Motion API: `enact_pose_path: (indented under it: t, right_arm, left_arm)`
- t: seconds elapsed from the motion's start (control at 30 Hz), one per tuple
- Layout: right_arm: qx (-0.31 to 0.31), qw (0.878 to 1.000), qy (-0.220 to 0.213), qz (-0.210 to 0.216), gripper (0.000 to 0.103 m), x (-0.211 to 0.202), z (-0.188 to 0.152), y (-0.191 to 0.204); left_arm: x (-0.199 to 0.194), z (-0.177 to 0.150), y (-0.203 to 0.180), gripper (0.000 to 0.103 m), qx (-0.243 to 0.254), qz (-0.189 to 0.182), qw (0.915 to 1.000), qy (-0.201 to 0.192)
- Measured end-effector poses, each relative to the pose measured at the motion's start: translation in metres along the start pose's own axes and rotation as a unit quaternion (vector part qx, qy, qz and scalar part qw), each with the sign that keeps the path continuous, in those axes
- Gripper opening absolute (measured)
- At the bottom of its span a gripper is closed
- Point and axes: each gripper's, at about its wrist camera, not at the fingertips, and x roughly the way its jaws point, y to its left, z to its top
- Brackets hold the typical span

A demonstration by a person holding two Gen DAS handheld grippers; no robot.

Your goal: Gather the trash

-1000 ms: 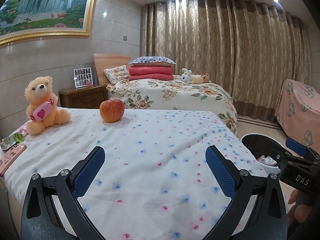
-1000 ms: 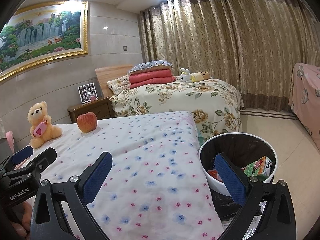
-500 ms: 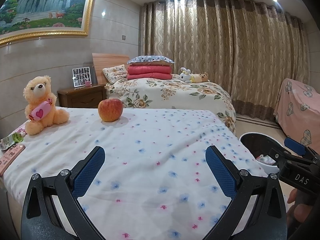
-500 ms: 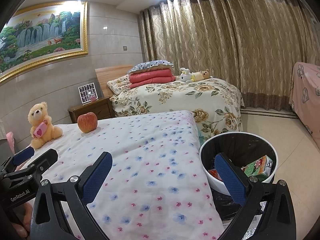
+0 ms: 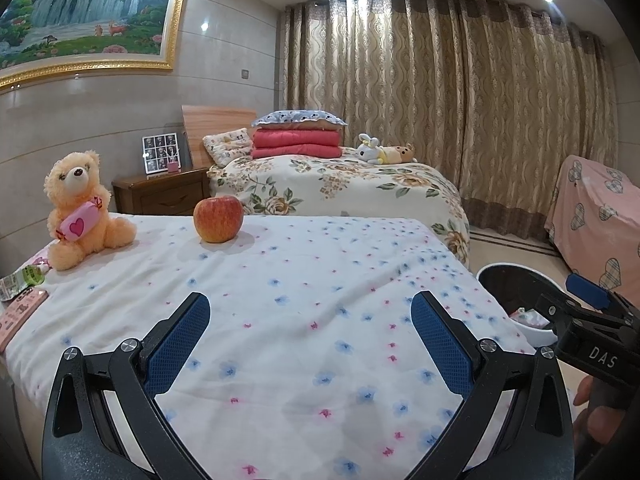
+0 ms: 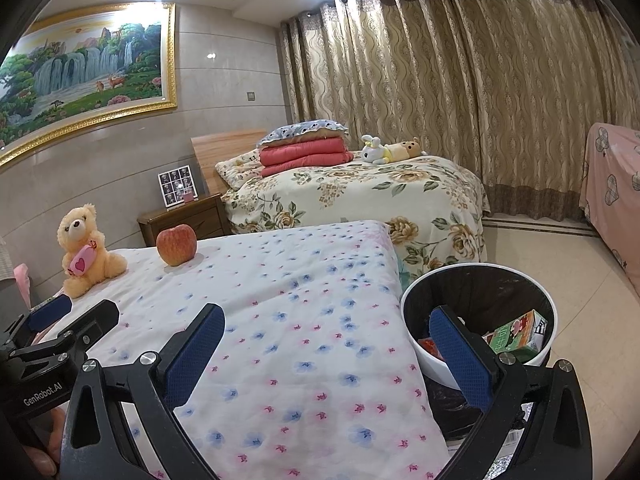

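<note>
A white trash bin [image 6: 408, 312] with a black liner stands on the floor right of the table; a green carton [image 6: 516, 334] and red scraps lie inside. It also shows in the left wrist view [image 5: 500, 270]. My right gripper [image 6: 326, 320] is open and empty, one finger over the bin's near rim. My left gripper [image 5: 310, 316] is open and empty above the floral tablecloth [image 5: 300, 300]. At the table's left edge lie a green-white wrapper [image 5: 20, 282] and a pink packet [image 5: 18, 314].
A red apple [image 5: 218, 218] and a plush bear [image 5: 78, 208] sit at the table's far side. Behind are a bed [image 5: 340, 184], a wooden nightstand [image 5: 160, 192], curtains and a pink-covered piece of furniture [image 5: 592, 208].
Both views have drifted slightly; the left view has dipped a little. Both grippers stay open and empty.
</note>
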Motion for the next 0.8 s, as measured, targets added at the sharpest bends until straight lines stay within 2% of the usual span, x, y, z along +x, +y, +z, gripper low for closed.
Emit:
enact_pose_path:
  t: [0.47,0.8]
  right_arm:
    - [0.002,1.000,0.004,0.003,0.103,0.0003,-0.0005,0.0063]
    - [0.004,1.000,0.021,0.006,0.103,0.0055,-0.0001,0.0096]
  left_arm:
    - [0.0002,-0.0004,0.0000,0.103,-0.001,-0.002,1.0000,0.004]
    - [0.0082,-0.0029,0.0062,0.103,-0.014,-0.010,0.9996,0.023]
